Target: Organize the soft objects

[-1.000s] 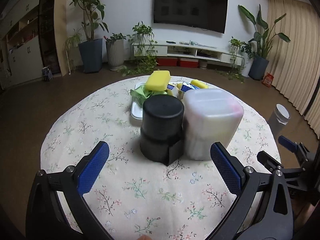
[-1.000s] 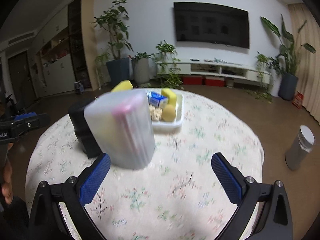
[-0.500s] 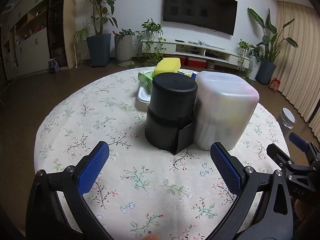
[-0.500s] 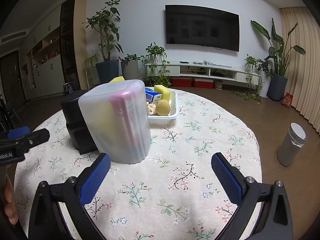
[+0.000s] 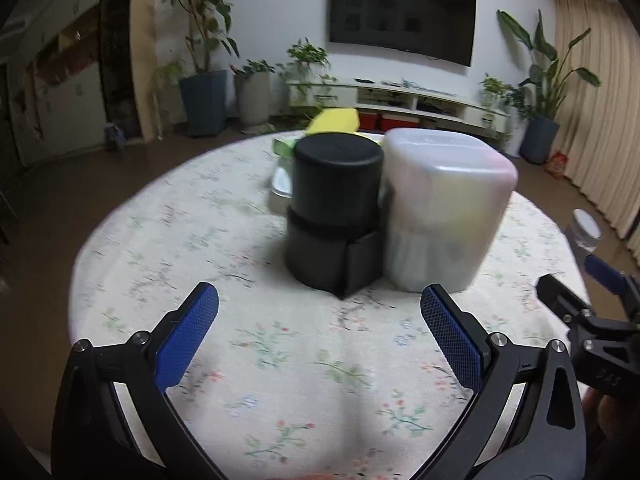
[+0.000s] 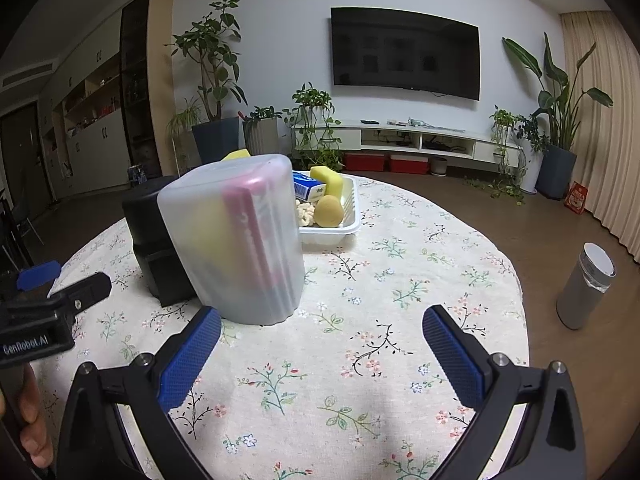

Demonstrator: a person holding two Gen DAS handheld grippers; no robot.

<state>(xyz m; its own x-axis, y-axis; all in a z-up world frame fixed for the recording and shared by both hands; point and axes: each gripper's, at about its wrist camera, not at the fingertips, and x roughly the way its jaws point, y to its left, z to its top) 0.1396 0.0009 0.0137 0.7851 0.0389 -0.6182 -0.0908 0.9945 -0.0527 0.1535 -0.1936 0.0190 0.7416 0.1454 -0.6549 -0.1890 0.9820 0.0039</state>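
Note:
A black round container [image 5: 334, 210] and a frosted translucent container [image 5: 440, 208] stand side by side mid-table; pink and yellow items show through the frosted container [image 6: 240, 236]. Behind them a white tray [image 6: 334, 232] holds a yellow sponge [image 6: 330, 181], a blue and white box [image 6: 306, 186], a round tan ball [image 6: 329, 211] and pale rings. A second yellow sponge [image 5: 334, 121] sits on top at the tray's left. My left gripper [image 5: 318, 314] is open, short of the containers. My right gripper [image 6: 322, 338] is open over bare cloth, right of the frosted container.
The round table [image 6: 400, 280] has a floral cloth. A grey bottle with a white top [image 6: 586, 290] stands on the floor to the right. Potted plants, a TV wall and a low cabinet lie beyond. The left gripper's body [image 6: 44, 312] shows at the right view's left edge.
Both grippers have dropped lower and drawn slightly nearer the containers. The left view is blurred with motion. Nothing was grasped.

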